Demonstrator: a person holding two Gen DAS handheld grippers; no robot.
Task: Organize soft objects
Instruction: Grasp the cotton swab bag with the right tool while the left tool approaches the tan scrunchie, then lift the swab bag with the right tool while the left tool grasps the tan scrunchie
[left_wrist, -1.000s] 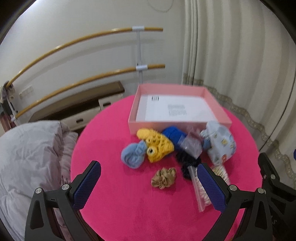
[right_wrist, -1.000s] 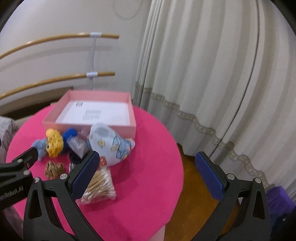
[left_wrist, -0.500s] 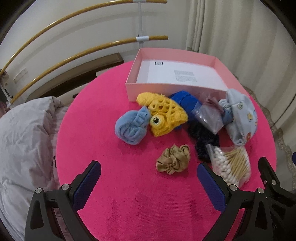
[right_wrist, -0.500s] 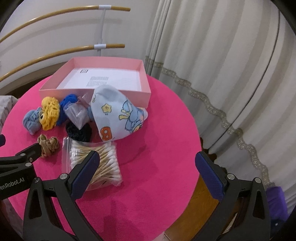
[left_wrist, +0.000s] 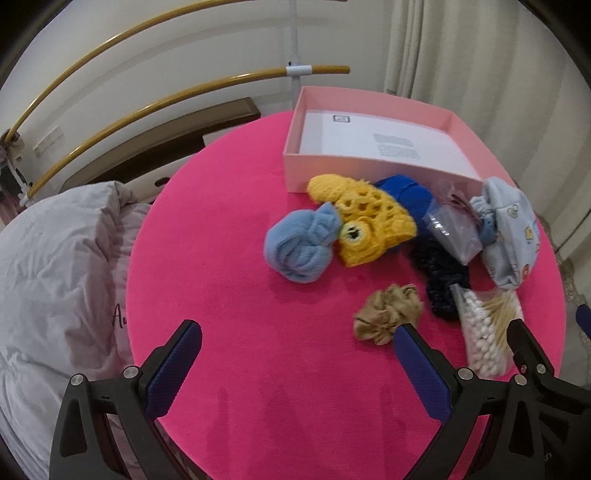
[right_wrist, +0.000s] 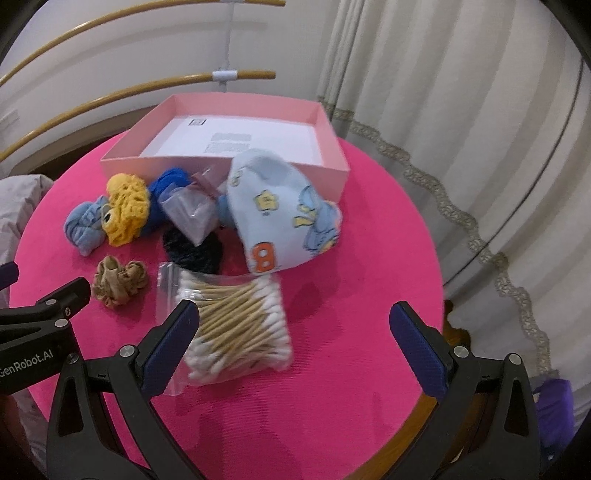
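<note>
step: approach, nothing boxed | left gripper (left_wrist: 297, 356) and right gripper (right_wrist: 293, 332) spread wide, empty | next: grasp tan scrunchie (left_wrist: 388, 314), lower right, for pink box (left_wrist: 373, 173)

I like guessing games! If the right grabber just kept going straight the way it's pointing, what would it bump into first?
Probably the bag of cotton swabs. The open right gripper points down at it, with the bag just ahead of its left finger. Depth is hard to judge, so it might touch the pink table beside it.

Cream curtains (right_wrist: 461, 122) hang at right; two wooden rails (left_wrist: 166, 99) cross the wall; a grey duvet (left_wrist: 55, 266) lies left.
</note>
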